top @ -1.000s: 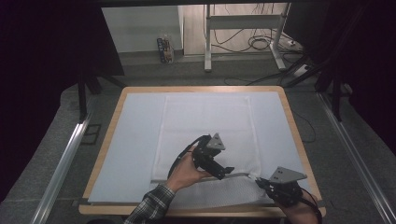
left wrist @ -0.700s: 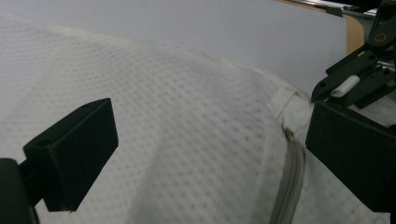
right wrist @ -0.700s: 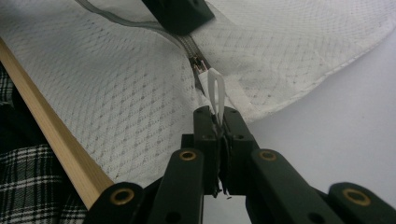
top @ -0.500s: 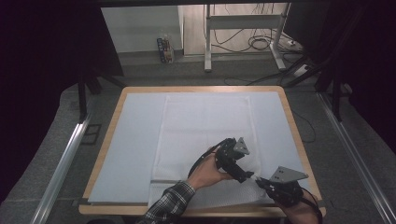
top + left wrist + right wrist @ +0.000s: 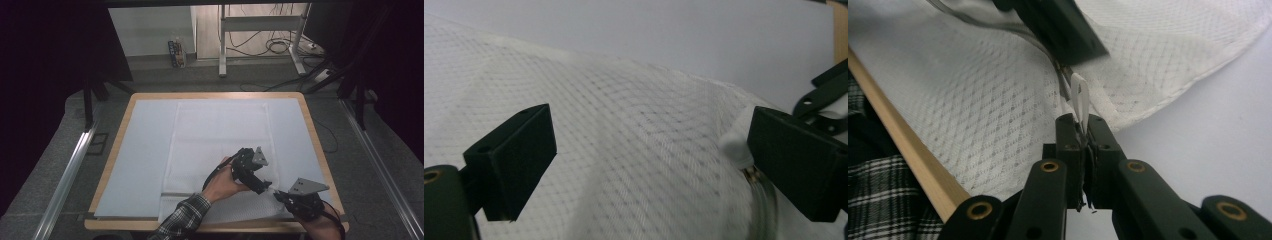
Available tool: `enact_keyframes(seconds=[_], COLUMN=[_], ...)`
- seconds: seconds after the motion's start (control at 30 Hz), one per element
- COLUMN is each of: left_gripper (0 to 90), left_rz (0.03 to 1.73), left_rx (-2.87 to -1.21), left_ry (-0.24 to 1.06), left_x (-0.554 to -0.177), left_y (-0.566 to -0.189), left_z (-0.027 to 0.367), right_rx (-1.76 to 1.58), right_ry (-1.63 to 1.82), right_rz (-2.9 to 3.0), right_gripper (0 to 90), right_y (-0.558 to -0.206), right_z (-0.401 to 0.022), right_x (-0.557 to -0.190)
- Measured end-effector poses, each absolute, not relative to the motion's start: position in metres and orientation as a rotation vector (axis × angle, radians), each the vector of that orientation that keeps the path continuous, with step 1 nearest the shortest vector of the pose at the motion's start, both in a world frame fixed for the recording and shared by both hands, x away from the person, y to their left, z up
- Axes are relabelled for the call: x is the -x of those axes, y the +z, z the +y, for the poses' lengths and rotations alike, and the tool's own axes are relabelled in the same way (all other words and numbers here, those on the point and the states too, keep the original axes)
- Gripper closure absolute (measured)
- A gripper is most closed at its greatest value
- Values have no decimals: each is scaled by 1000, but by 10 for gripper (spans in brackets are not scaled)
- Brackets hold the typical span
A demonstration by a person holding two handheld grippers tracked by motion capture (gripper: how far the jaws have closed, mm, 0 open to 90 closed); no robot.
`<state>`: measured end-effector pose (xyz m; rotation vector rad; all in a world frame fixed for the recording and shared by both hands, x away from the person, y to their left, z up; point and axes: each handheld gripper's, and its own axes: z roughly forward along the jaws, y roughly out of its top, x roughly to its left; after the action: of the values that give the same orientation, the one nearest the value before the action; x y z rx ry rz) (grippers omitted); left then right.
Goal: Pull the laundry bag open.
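Table [image 5: 125, 150] first, wood-edged under a pale blue mat [image 5: 145, 145], with a white mesh cloth [image 5: 220, 135] spread over its middle. Near the cloth's front right corner, the left gripper [image 5: 264, 187] hovers with jaws wide apart; the right gripper [image 5: 1083, 131] pinches the cloth's edge.
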<state>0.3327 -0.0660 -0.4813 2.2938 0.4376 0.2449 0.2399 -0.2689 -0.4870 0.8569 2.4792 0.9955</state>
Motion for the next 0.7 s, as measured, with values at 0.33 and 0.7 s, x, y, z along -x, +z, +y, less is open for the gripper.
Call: enact_keyframes(seconds=[0.33,0.7], left_gripper=[82,316], left_rz=[446,385], left_rx=[-2274,-2248], left_ry=[223,43], left_x=[-328,-325], left_y=[-480,-481], left_z=[-45,-25], right_rx=[-853,-822], right_ry=[988,970], right_rz=[2467,2460], right_gripper=[852,852], right_y=[-486,-485], right_z=[-268,-266], right_x=[-239,-237])
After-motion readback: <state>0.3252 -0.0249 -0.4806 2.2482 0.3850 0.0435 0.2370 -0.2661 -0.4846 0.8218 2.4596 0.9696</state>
